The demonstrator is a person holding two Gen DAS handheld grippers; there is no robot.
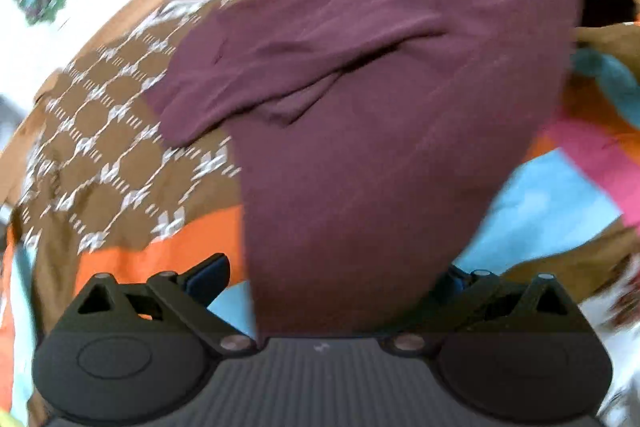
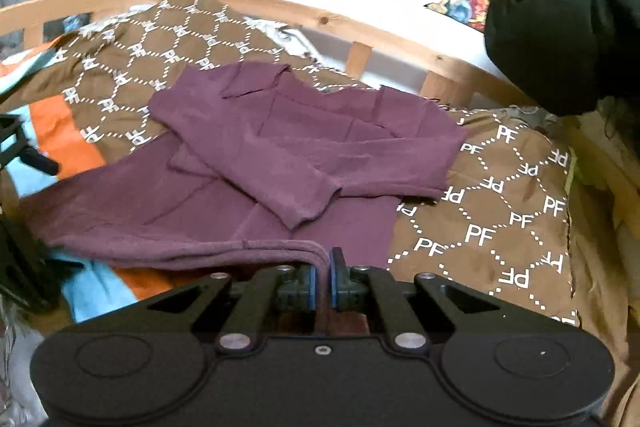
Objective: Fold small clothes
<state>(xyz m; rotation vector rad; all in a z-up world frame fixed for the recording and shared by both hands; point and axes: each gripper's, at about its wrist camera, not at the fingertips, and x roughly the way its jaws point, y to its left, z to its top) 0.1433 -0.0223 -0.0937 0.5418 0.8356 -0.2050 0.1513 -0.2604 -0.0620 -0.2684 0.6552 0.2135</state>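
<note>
At the bottom centre of the right wrist view, the right gripper (image 2: 324,277) is being kept with its jaws pressed together on the doubled hem of the maroon shirt (image 2: 280,163). From that pinch the cloth is being stretched away toward the left of the frame, where part of the other tool is being shown at the edge. In the left wrist view the left gripper (image 1: 340,279) is being shown with its jaws spread wide, and the maroon shirt (image 1: 360,115) is being draped between them and over the tool's body; whether any cloth is being gripped there cannot be told, the frame being blurred.

Further out, the shirt is being displayed as a long-sleeved garment with both sleeves crossed over its chest and the collar pointing toward the upper middle. It is being carried by the bed, on a brown patterned cover (image 2: 500,211) with orange and light-blue patches (image 2: 52,131) at the left.

Bare cover is being left at the right of the shirt. Beyond it the bed is being bounded by a wooden rail (image 2: 360,35), with a black bundle (image 2: 560,27) at the upper right.
</note>
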